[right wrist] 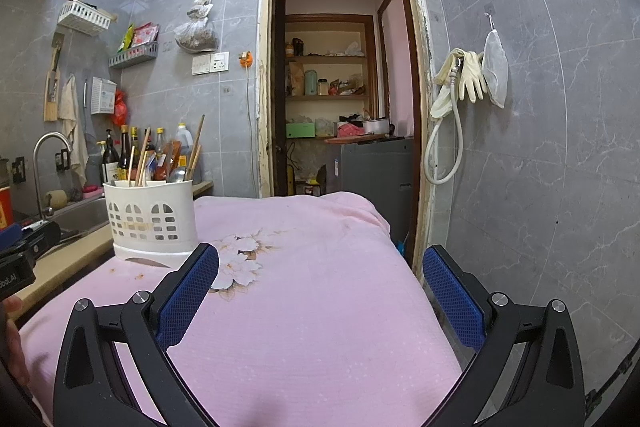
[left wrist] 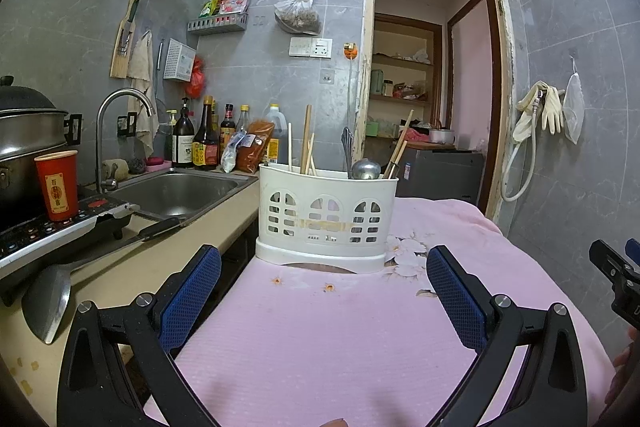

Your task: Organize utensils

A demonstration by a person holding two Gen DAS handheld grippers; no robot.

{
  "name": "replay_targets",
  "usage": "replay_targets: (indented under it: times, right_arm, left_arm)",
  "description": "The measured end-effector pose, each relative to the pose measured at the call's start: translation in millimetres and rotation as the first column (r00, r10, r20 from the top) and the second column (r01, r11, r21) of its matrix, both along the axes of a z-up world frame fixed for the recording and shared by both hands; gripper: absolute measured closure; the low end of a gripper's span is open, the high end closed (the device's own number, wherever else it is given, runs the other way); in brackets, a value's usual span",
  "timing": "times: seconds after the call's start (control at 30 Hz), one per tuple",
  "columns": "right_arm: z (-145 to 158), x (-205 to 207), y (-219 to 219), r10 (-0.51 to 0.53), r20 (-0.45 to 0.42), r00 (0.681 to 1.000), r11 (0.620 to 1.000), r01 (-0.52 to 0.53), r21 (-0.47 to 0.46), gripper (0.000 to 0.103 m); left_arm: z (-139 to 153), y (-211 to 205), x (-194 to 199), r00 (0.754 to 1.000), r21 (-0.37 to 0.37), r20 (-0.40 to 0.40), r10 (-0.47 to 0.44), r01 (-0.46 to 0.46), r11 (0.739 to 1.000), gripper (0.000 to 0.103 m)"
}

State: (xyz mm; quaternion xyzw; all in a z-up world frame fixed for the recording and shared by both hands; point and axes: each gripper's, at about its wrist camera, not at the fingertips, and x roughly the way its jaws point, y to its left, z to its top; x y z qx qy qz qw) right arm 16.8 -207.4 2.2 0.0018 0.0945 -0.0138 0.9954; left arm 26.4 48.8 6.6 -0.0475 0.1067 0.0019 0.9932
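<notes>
Right at the far left of the pink cloth (left wrist: 328, 339) stands the white plastic utensil holder (left wrist: 326, 223), close to the edge nearest the counter (left wrist: 132, 267). It is an oval tub on a wider white base, its front wall pierced with three arched, window-like grilles, and a yellowed strip of old tape residue runs across the middle. Inside, things stand upright or lean: pale wooden chopsticks (left wrist: 306, 141) toward the left, a dark metal handle (left wrist: 346, 153) and the round bowl of a steel ladle (left wrist: 365, 169) near the middle, and more chopsticks (left wrist: 398, 147) slanting out to the right. Whether the tub is divided inside, I cannot tell.

Both grippers hang above the cloth with nothing between their blue pads. The left gripper (left wrist: 324, 291) faces the holder squarely, jaws spread wide. The right gripper (right wrist: 320, 287) is likewise spread, pointed over the floral print (right wrist: 240, 259) toward the doorway (right wrist: 340, 67), with the holder off to its left. A steel sink (left wrist: 180, 193) and sauce bottles (left wrist: 200, 143) sit beyond on the counter.
</notes>
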Motion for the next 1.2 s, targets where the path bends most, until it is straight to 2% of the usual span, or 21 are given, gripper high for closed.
replay_targets:
  times: [0.97, 1.2]
  right_arm:
    - [-3.1, 0.9, 4.1, 0.005, -0.011, 1.0, 1.0, -0.005, 0.004, 0.0]
    - [-3.1, 0.8, 4.6, 0.005, -0.012, 1.0, 1.0, -0.005, 0.004, 0.0]
  left_arm:
    - [-1.9, 3.0, 5.5, 1.0, 0.0, -0.011, -0.012, 0.012, 1.0, 0.002]
    - [-4.4, 7.5, 6.7, 0.999, -0.035, -0.016, -0.031, 0.03, 0.999, 0.002]
